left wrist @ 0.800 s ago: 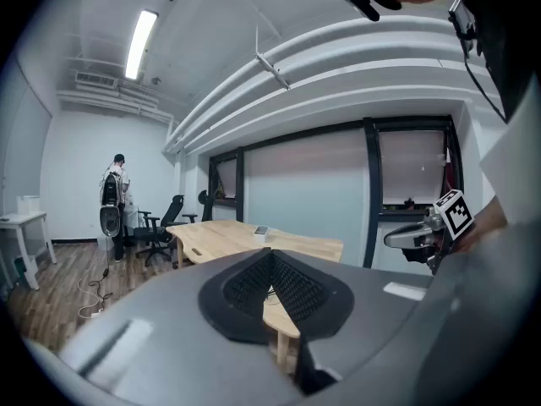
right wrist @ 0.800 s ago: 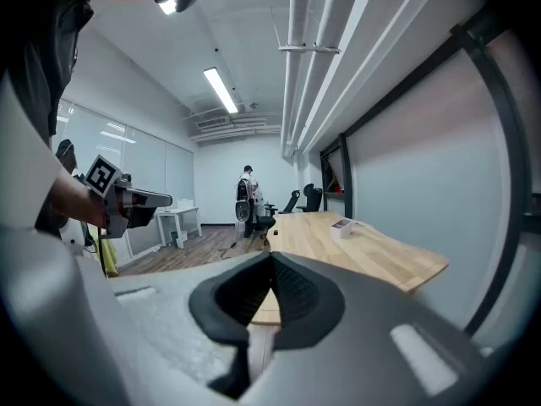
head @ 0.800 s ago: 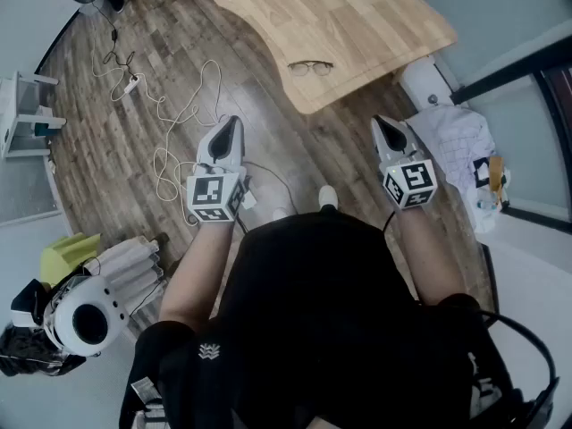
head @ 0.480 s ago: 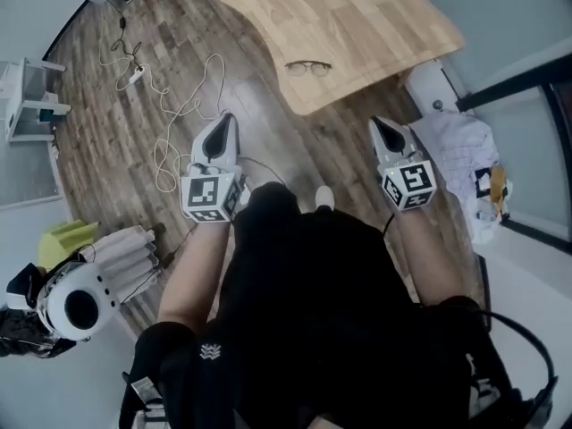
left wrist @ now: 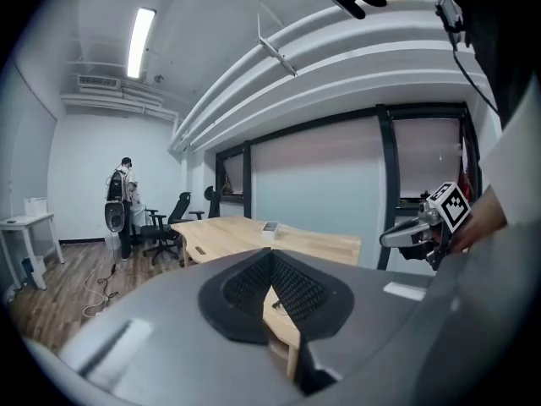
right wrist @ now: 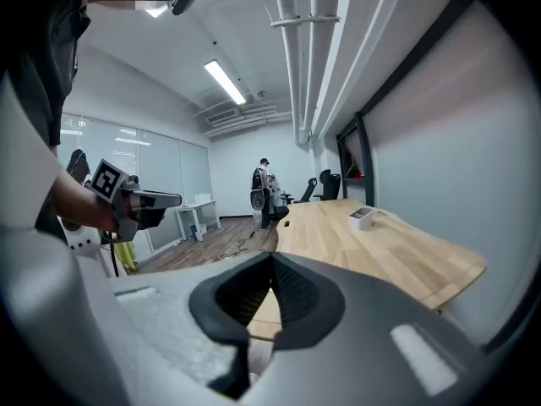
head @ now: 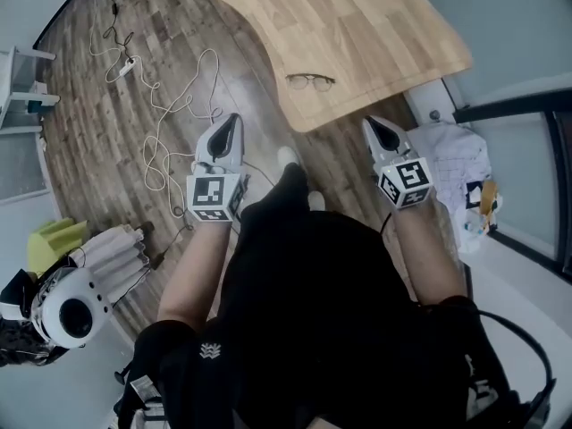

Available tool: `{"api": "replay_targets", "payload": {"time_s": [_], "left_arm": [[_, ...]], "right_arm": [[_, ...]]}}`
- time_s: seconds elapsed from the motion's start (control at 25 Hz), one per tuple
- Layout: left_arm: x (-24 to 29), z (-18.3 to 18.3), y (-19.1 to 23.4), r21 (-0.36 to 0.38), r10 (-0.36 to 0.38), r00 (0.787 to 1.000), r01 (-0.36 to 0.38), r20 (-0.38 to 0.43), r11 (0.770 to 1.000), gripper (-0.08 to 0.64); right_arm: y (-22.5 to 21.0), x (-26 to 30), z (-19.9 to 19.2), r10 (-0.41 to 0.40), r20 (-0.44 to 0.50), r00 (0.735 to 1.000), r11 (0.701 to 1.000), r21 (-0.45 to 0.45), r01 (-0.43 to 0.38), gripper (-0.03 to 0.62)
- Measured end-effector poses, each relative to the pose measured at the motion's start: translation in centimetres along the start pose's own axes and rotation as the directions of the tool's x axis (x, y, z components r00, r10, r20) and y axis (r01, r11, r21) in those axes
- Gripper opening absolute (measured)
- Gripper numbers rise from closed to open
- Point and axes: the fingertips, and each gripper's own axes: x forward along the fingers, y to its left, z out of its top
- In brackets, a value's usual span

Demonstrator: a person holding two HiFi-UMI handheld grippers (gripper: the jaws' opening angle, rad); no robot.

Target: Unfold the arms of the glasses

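Observation:
A pair of thin-rimmed glasses (head: 310,81) lies near the front edge of the light wooden table (head: 357,25), arms folded as far as I can tell. My left gripper (head: 232,123) is shut and empty, held over the floor short of the table's edge. My right gripper (head: 371,125) is also shut and empty, just below the table's near corner. The left gripper's own view has its jaws (left wrist: 270,271) closed with the table (left wrist: 245,235) beyond them. Closed jaws (right wrist: 270,276) show in the right gripper view too, and the glasses are hidden behind them.
White cables (head: 165,114) trail over the wood floor at left. A white bin (head: 433,105) and a checked cloth (head: 456,155) sit right of the table. A small white box (right wrist: 362,216) rests on the table. Office chairs (left wrist: 169,222) and a person (left wrist: 122,197) stand at the room's far end.
The table and glasses have drawn slightly nearer in the head view as the person steps forward. Both grippers stay shut at about the same spacing.

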Motion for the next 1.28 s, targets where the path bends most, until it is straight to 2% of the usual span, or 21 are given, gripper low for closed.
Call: {"api": "replay_targets", "payload": {"time_s": [0.16, 0.32, 0.48, 0.76, 0.84, 1.0, 1.28], "left_arm": [[4.6, -0.5, 1.9, 0.027, -0.037, 0.999, 0.037, -0.008, 0.999, 0.005], [9.1, -0.8, 4.0, 0.041, -0.084, 0.996, 0.086, -0.031, 0.995, 0.005], [13.0, -0.2, 6.1, 0.044, -0.133, 0.991, 0.134, -0.027, 0.990, 0.005], [17.5, -1.2, 8.4, 0.029, -0.209, 0.977, 0.210, -0.052, 0.977, 0.005], [18.5, -1.0, 8.7, 0.025, -0.216, 0.975, 0.217, -0.046, 0.976, 0.005], [19.8, -1.0, 8.7, 0.005, -0.204, 0.978, 0.204, -0.037, 0.979, 0.005], [20.8, -4.6, 8.2, -0.025, -0.144, 0.986, 0.142, -0.079, 0.990, 0.005]], "right_arm": [[-1.0, 5.0, 0.7, 0.042, -0.072, 0.996, 0.998, -0.037, -0.045, 0.002], [-1.8, 9.6, 1.5, 0.073, -0.133, 0.988, 0.996, -0.035, -0.078, 0.002], [-2.1, 13.7, 2.1, 0.093, -0.188, 0.978, 0.992, -0.070, -0.108, 0.002], [-1.9, 19.4, 2.3, 0.108, -0.260, 0.960, 0.985, -0.100, -0.138, 0.002], [-1.5, 20.4, 2.4, 0.136, -0.290, 0.947, 0.977, -0.118, -0.176, 0.002], [-0.8, 22.0, 0.7, 0.203, -0.370, 0.907, 0.950, -0.151, -0.274, 0.002], [-1.2, 24.9, -3.4, 0.294, -0.426, 0.856, 0.911, -0.146, -0.386, 0.002]]}}
